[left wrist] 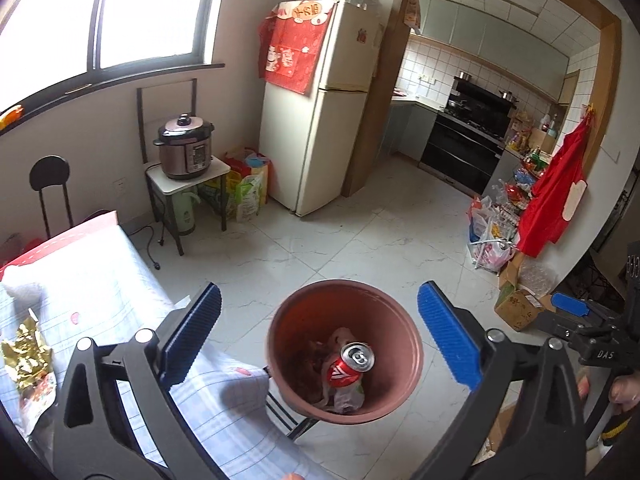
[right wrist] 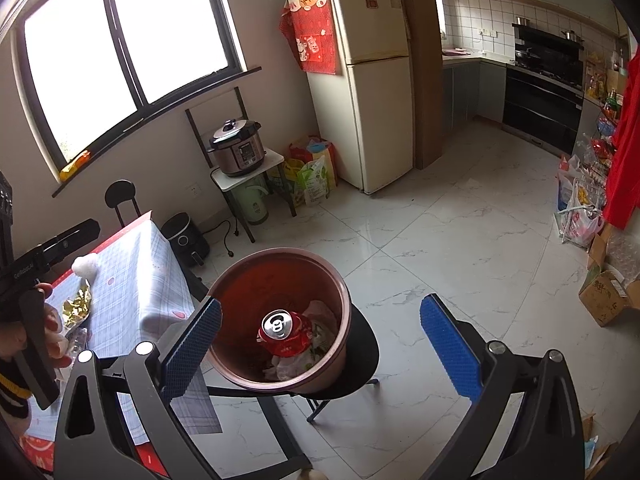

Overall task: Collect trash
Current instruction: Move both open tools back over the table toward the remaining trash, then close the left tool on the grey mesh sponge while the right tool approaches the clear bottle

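A reddish-brown bin (left wrist: 384, 320) (right wrist: 280, 276) stands on a black stool beside the table. Inside it a red drink can (left wrist: 352, 364) (right wrist: 280, 326) lies on crumpled plastic bags. My left gripper (left wrist: 318, 300) hangs open above the bin with nothing between its blue pads. My right gripper (right wrist: 322, 312) is also open and empty over the bin. On the checked tablecloth (left wrist: 100, 272) (right wrist: 136, 264) lie a gold wrapper (left wrist: 24, 348) (right wrist: 78, 304) and a white crumpled tissue (left wrist: 24, 288) (right wrist: 86, 266).
A fridge (left wrist: 320, 120) and a pressure cooker (left wrist: 184, 148) on a small stand line the far wall. Shopping bags (left wrist: 492, 236) and a cardboard box (left wrist: 520, 308) crowd the right wall. An air fryer (right wrist: 186, 236) sits on the floor by the table.
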`<state>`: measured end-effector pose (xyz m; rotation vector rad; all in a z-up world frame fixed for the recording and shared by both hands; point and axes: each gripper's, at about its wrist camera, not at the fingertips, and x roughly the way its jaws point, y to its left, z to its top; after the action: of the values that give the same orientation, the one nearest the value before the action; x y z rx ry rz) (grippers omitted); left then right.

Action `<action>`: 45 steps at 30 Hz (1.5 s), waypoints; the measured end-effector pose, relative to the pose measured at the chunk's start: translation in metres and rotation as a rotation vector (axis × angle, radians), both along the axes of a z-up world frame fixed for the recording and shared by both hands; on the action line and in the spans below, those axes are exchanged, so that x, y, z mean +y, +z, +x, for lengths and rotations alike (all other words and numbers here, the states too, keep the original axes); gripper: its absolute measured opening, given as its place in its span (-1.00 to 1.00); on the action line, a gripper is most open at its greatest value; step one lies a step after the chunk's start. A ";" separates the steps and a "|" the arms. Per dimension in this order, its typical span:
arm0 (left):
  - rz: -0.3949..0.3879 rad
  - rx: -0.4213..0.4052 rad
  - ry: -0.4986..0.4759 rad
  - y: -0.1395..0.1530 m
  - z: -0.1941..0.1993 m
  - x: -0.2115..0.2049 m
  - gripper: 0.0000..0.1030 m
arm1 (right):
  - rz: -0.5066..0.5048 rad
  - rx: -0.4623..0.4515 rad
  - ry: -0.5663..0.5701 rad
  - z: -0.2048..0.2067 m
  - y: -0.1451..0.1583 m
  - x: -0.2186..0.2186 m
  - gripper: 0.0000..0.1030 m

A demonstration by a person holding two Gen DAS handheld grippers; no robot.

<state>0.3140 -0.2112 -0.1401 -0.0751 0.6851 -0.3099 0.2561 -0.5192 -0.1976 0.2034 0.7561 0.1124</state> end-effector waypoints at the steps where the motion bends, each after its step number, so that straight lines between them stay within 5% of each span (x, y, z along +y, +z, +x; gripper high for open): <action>1: 0.008 -0.006 0.027 0.002 -0.006 0.012 0.89 | 0.005 -0.003 0.014 0.001 0.001 0.006 0.90; 9: 0.011 -0.042 0.277 0.022 -0.068 0.135 0.89 | 0.011 -0.016 0.128 0.017 0.013 0.071 0.90; 20: 0.055 -0.075 0.653 0.035 -0.220 0.315 0.89 | 0.066 -0.017 0.290 0.013 0.017 0.183 0.90; 27: 0.062 -0.062 0.802 0.022 -0.296 0.387 0.89 | 0.046 0.019 0.450 -0.003 0.017 0.279 0.90; 37: 0.052 0.060 0.804 -0.042 -0.326 0.438 0.89 | -0.031 0.056 0.575 -0.030 0.006 0.393 0.90; 45: 0.123 0.199 0.605 -0.109 -0.296 0.437 0.89 | -0.040 0.153 0.589 -0.032 -0.015 0.444 0.90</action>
<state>0.0181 0.2254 -0.2490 -0.1922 0.8415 0.3248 0.2238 -0.0753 -0.2123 -0.0552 0.9531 0.6451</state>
